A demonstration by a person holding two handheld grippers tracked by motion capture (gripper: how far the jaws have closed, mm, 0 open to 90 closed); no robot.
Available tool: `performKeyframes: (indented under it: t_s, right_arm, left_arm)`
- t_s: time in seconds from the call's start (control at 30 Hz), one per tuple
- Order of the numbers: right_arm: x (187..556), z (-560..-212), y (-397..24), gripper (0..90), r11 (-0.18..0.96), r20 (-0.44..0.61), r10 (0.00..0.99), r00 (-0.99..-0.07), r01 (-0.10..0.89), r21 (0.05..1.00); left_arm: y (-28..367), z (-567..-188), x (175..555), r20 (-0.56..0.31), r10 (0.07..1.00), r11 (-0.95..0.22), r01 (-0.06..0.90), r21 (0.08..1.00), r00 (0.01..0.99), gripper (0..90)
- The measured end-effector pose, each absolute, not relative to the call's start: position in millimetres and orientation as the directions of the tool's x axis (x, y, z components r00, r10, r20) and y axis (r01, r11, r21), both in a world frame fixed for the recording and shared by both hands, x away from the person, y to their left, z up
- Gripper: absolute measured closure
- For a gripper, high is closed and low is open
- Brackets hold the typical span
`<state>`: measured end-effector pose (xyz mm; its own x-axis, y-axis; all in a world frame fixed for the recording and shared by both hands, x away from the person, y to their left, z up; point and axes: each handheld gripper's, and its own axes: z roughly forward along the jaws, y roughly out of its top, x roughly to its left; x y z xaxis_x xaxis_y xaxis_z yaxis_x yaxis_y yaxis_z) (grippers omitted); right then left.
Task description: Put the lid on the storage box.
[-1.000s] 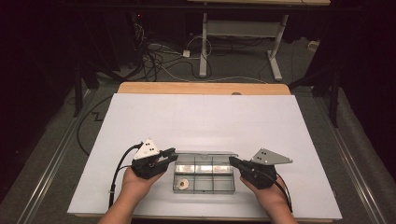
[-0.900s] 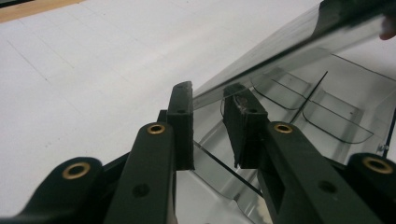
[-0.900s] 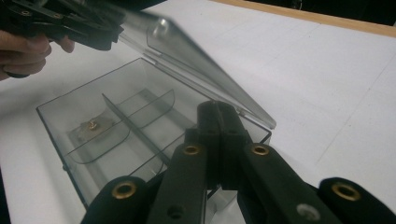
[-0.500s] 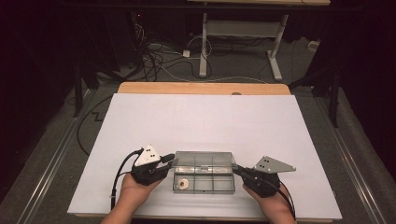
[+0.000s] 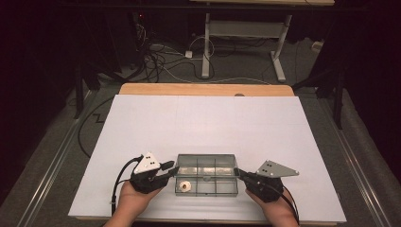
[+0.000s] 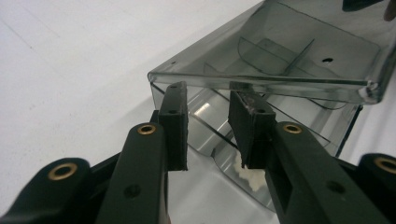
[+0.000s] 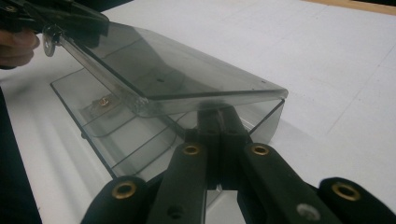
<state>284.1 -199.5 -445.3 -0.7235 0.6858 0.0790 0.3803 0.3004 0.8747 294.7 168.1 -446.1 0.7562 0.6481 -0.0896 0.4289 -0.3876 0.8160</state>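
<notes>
A smoky clear compartment box (image 5: pixel 206 188) lies near the table's front edge, its hinged lid (image 5: pixel 206 162) tilted partway down over the base. One front compartment holds a small white piece (image 5: pixel 184 186). My left gripper (image 5: pixel 171 169) is at the box's left end. Its jaws (image 6: pixel 209 100) have just been opening and stand apart just below the lid's rim (image 6: pixel 299 51), with nothing pressed between the pads. My right gripper (image 5: pixel 240 174) is at the right end. Its jaws (image 7: pixel 217 116) are shut, tips tucked under the lid (image 7: pixel 163 74) at the end wall.
The white table top (image 5: pixel 203 123) stretches far behind the box, with a wooden strip (image 5: pixel 203 89) along its back edge. A small brass part (image 7: pixel 105 100) sits in a far compartment. Cables and a desk frame (image 5: pixel 241 33) are on the floor beyond.
The lid has swung from lying open to tilting down over the base. The left jaws have spread a little. Both hands stay at the box's ends.
</notes>
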Motion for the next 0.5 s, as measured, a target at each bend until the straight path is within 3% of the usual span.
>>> performKeyframes:
  t_s: [0.13, 0.27, 0.37, 0.5]
  right_arm:
    - [282, -448, -200, 90.0, 0.314, 0.079, 0.683, -0.726, 0.389, 0.866]
    - [280, -449, -200, 90.0, 0.322, 0.076, 0.682, -0.728, 0.391, 0.862]
    - [278, -449, -200, 90.0, 0.322, 0.077, 0.682, -0.727, 0.393, 0.861]
    - [276, -450, -200, 90.0, 0.332, 0.070, 0.679, -0.731, 0.391, 0.858]
  left_arm:
    - [175, -448, 287, -0.128, 0.648, -0.370, 0.457, 0.809, 0.751, 56.4]
    - [177, -452, 276, -0.156, 0.636, -0.371, 0.477, 0.796, 0.755, 54.6]
    - [175, -453, 267, -0.161, 0.623, -0.381, 0.477, 0.792, 0.765, 54.8]
    - [171, -453, 262, -0.154, 0.596, -0.393, 0.453, 0.800, 0.788, 64.1]
